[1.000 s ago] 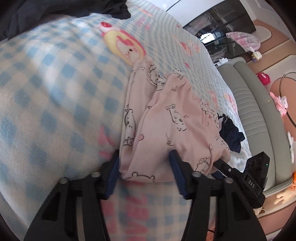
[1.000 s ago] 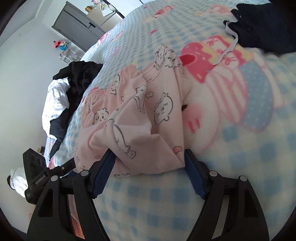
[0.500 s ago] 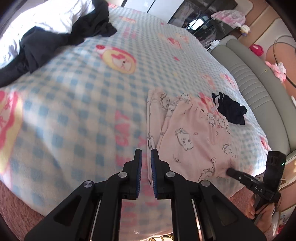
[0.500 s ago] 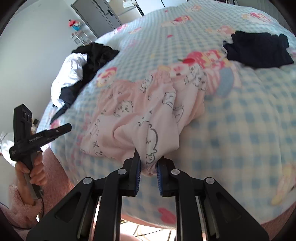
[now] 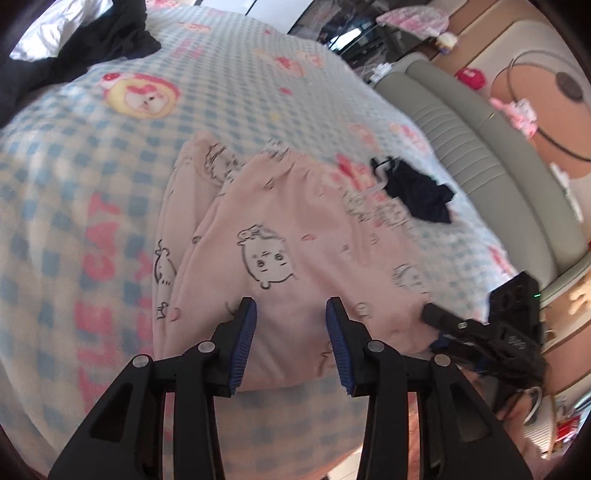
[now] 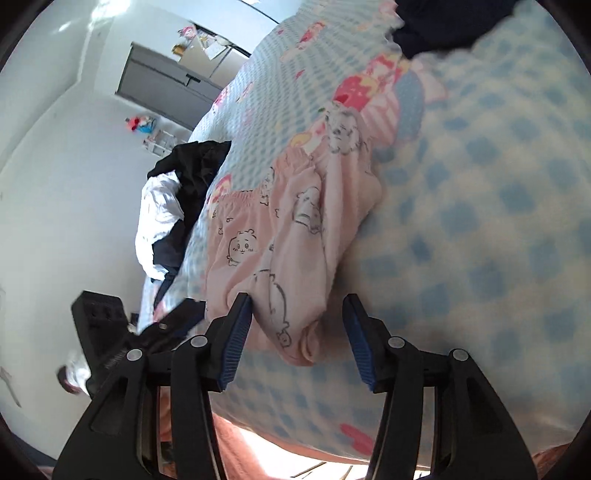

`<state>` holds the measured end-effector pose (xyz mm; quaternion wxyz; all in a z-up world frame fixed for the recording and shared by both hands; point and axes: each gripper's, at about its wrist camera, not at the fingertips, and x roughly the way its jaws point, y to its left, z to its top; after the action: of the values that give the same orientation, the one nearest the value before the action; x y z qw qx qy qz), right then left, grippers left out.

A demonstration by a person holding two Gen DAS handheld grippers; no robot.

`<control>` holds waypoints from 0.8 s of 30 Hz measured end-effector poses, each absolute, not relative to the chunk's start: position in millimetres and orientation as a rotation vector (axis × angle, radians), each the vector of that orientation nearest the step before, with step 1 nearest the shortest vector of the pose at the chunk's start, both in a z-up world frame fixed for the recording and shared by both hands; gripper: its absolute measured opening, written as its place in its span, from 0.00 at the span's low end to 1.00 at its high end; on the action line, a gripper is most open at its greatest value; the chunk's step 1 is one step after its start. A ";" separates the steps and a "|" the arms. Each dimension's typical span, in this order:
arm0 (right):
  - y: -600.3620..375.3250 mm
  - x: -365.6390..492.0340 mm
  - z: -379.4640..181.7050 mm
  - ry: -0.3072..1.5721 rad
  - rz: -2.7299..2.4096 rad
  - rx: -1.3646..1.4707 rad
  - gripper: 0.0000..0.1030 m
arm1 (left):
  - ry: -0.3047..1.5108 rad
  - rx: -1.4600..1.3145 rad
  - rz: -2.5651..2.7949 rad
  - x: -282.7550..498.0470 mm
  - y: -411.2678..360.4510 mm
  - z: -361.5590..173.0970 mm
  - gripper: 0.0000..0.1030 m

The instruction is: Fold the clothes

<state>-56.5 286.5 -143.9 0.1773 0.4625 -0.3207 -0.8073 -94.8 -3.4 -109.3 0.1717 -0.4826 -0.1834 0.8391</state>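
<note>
Both wrist views look steeply down, close, sharing pink pyjamas.

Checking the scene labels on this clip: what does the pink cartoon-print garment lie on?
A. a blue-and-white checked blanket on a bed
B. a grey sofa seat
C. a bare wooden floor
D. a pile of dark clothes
A: the pink garment lies flat on the blue-and-white checked blanket; the pile of dark clothes and a small dark garment lie apart from it.

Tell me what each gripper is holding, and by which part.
Nothing is held. The left gripper and right gripper are both opening, their pads off the pink pajama pants, whose near edge lies between them.
</note>
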 end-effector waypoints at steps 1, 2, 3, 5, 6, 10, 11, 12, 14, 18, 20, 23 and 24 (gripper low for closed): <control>287.8 -54.5 -146.8 -0.935 -2.288 1.307 0.52 | -0.487 -1.417 2.406 -95.8 -4.8 -117.1 0.34; 289.1 -52.5 -149.8 -0.962 -2.291 1.305 0.52 | -0.522 -1.420 2.402 -94.7 -11.2 -122.1 0.27; 288.7 -48.7 -144.4 -0.926 -2.344 1.297 0.52 | -0.558 -1.424 2.396 -93.7 -17.7 -126.9 0.25; 290.1 -44.4 -129.4 -0.842 -2.460 1.282 0.52 | -0.648 -1.413 2.363 -92.8 -30.8 -129.4 0.22; 293.9 -42.6 -121.6 -0.826 -2.505 1.246 0.52 | -0.668 -1.404 2.356 -92.4 -34.2 -129.9 0.22; 309.9 -55.2 -115.9 -0.812 -2.561 1.269 0.52 | -0.627 -1.339 2.378 -86.5 -27.2 -123.4 0.23; 311.0 -62.6 -120.7 -0.788 -2.562 1.336 0.51 | -0.605 -1.306 2.394 -83.4 -23.3 -118.6 0.23; 307.4 -69.3 -126.5 -0.744 -2.545 1.386 0.51 | -0.584 -1.272 2.411 -80.2 -19.4 -113.7 0.23; 296.9 -77.2 -135.5 -0.667 -2.506 1.446 0.51 | -0.489 -1.194 2.523 -72.3 -12.8 -98.3 0.23; 264.7 -78.5 -136.2 -0.563 -2.421 1.417 0.51 | -0.467 -1.240 2.486 -79.3 -8.7 -105.0 0.25; 250.8 -81.7 -139.8 -0.484 -2.409 1.448 0.51 | -0.488 -1.315 2.467 -86.5 -10.8 -119.1 0.25; 241.8 -86.3 -148.0 -0.393 -2.423 1.501 0.51 | -0.503 -1.332 2.442 -92.1 -12.5 -125.8 0.26; 242.3 -85.8 -149.6 -0.365 -2.433 1.524 0.51 | -0.508 -1.337 2.433 -94.0 -13.1 -128.0 0.26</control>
<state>-85.8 242.3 -149.6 0.1234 0.5226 -0.1251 -0.8343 -94.0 -13.1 -128.0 0.1587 -0.4678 -0.1778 0.8511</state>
